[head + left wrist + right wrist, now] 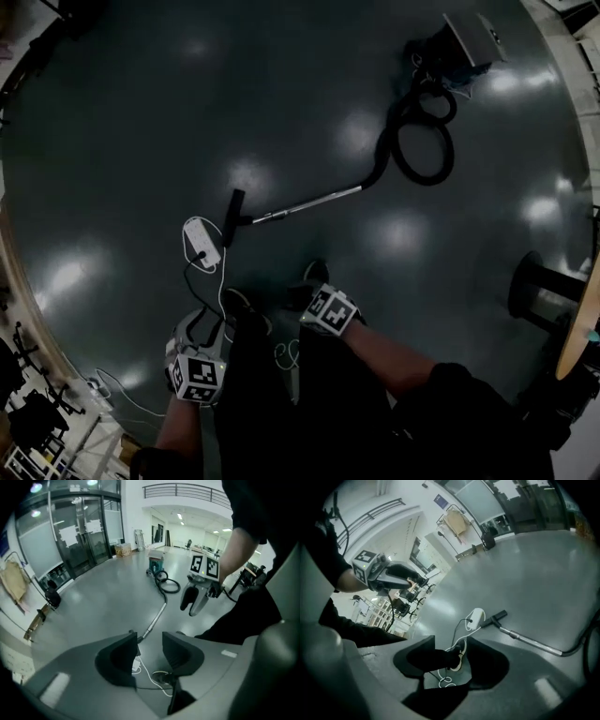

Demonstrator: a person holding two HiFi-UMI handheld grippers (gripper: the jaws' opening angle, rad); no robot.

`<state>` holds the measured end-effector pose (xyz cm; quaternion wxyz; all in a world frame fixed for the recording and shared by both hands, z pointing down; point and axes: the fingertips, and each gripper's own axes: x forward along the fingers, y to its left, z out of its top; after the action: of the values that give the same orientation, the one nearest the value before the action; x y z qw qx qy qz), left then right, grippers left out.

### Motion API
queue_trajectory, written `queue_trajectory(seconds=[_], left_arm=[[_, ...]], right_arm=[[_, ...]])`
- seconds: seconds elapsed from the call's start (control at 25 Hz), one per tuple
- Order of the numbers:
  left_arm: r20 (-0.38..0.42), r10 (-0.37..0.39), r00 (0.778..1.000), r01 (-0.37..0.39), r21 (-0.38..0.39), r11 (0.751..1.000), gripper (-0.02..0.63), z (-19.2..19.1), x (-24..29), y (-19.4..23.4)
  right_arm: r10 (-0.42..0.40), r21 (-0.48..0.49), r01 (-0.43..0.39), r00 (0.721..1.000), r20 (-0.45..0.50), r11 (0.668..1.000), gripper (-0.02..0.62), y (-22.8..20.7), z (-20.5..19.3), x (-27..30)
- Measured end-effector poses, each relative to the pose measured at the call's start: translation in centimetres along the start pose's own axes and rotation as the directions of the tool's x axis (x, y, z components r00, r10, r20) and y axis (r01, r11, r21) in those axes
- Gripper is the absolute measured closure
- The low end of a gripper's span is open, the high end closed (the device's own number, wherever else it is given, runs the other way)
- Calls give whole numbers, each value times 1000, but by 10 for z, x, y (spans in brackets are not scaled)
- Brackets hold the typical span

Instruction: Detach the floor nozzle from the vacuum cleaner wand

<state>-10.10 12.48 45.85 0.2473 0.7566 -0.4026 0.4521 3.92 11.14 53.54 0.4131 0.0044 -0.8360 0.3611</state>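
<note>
The black floor nozzle (232, 217) lies on the dark floor, joined to the metal wand (309, 202). The wand runs to a coiled black hose (422, 141) and the vacuum canister (467, 42). In the right gripper view the nozzle (497, 617) and wand (534, 642) lie far beyond the jaws. My left gripper (192, 342) and right gripper (319, 298) are held high by the person's legs, well away from the nozzle. The left gripper (149, 641) is open with nothing between its jaws. The right gripper (450, 648) is also open and holds nothing; a shoe shows far below it.
A white power strip (202, 241) with thin cables lies just beside the nozzle, toward the person's feet. A dark round-based stand (544, 286) and a wooden table edge (581, 319) are at the right. Glass partitions (79, 531) line the hall's left side.
</note>
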Motion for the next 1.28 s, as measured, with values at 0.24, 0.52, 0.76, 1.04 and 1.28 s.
queue_trajectory(seconds=[0.24, 0.52, 0.76, 1.04, 1.28], left_arm=[[199, 8, 980, 16, -122, 992, 448, 60, -114, -17], [480, -103, 871, 213, -182, 960, 454, 123, -209, -26], [603, -158, 782, 219, -29, 975, 459, 136, -275, -53], [731, -49, 680, 150, -74, 986, 501, 171, -324, -67], [809, -8, 588, 104, -67, 992, 604, 209, -368, -79]], right_arm=[[18, 19, -22, 985, 173, 1000, 383, 107, 52, -87], [-57, 12, 57, 911, 409, 998, 383, 202, 141, -162], [-31, -108, 100, 859, 511, 989, 409, 278, 171, -198], [124, -303, 81, 790, 600, 950, 452, 324, 202, -244], [262, -426, 94, 664, 700, 900, 568, 350, 229, -302]])
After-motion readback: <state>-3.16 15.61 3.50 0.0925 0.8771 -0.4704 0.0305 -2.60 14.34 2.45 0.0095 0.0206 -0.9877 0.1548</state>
